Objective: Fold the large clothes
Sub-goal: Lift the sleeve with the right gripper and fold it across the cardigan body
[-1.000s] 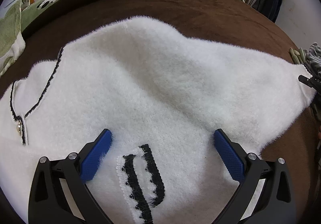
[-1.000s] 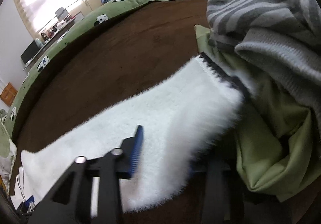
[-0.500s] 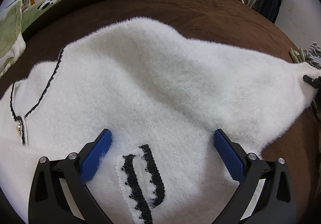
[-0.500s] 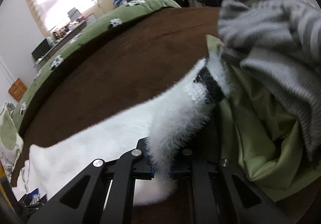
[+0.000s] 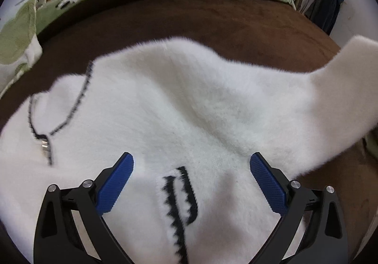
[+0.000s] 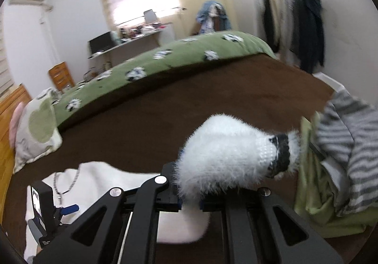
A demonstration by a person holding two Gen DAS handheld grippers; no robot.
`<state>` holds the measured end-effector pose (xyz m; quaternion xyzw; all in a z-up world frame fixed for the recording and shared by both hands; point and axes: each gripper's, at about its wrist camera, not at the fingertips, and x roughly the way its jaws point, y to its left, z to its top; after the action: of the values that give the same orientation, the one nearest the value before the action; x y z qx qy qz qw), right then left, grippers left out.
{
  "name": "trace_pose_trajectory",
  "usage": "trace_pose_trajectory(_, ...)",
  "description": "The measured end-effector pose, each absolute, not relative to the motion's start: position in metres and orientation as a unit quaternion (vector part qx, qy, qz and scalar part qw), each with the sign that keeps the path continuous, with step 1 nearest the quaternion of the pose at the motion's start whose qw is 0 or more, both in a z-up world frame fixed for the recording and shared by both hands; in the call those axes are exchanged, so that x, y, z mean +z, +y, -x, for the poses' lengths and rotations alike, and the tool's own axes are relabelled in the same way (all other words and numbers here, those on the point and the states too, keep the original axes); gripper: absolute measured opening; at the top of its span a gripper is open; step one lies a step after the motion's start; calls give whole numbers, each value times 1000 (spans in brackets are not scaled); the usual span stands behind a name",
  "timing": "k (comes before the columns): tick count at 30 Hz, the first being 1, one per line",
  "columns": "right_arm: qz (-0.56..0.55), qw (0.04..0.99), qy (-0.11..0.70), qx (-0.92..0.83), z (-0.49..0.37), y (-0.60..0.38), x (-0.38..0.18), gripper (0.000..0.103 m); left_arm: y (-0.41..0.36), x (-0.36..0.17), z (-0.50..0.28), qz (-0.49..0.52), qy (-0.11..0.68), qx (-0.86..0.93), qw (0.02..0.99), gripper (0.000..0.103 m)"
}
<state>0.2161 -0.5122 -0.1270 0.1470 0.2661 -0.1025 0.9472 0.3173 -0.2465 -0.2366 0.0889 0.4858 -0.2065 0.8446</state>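
Note:
A fluffy white sweater (image 5: 179,108) with black trim lies spread on the brown bed cover (image 5: 189,13). My left gripper (image 5: 191,164) is open just above its body, jaws either side of a black-edged pocket (image 5: 179,193). My right gripper (image 6: 189,200) is shut on the sweater's sleeve (image 6: 226,153), near the black-and-white cuff (image 6: 278,155), and holds it lifted off the bed. The raised sleeve shows at the right of the left wrist view (image 5: 349,79). The left gripper also shows in the right wrist view (image 6: 68,208).
A pile of grey striped (image 6: 347,136) and light green clothes (image 6: 314,193) sits right beside the held cuff. A green patterned duvet (image 6: 165,60) lies along the far side. A pillow (image 6: 35,131) is at the left. A clothes rack (image 6: 293,15) stands behind.
My right gripper closed on the sleeve near the cuff and lifted it up off the bed. The left gripper stayed open over the sweater body, shifting slightly.

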Motion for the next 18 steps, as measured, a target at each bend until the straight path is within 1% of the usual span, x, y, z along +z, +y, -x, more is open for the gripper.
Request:
trace_pose_trajectory(5, -132, 954, 264, -44, -234, -452, -105, 10, -205, -190, -306, -88, 465, -189, 860, 97)
trace_pose_trajectory(8, -121, 957, 263, -4, -242, -409, -94, 10, -162, -165, -299, -76, 455, -165, 872, 97)
trace_pose_trajectory(11, -107, 956, 272, 33, -254, -361, -89, 10, -114, -154, -290, -63, 455, -136, 878, 97)
trace_pose_trajectory(18, -77, 947, 299, 82, -274, -245, -97, 10, -14, -148, -252, -84, 435, -49, 895, 97)
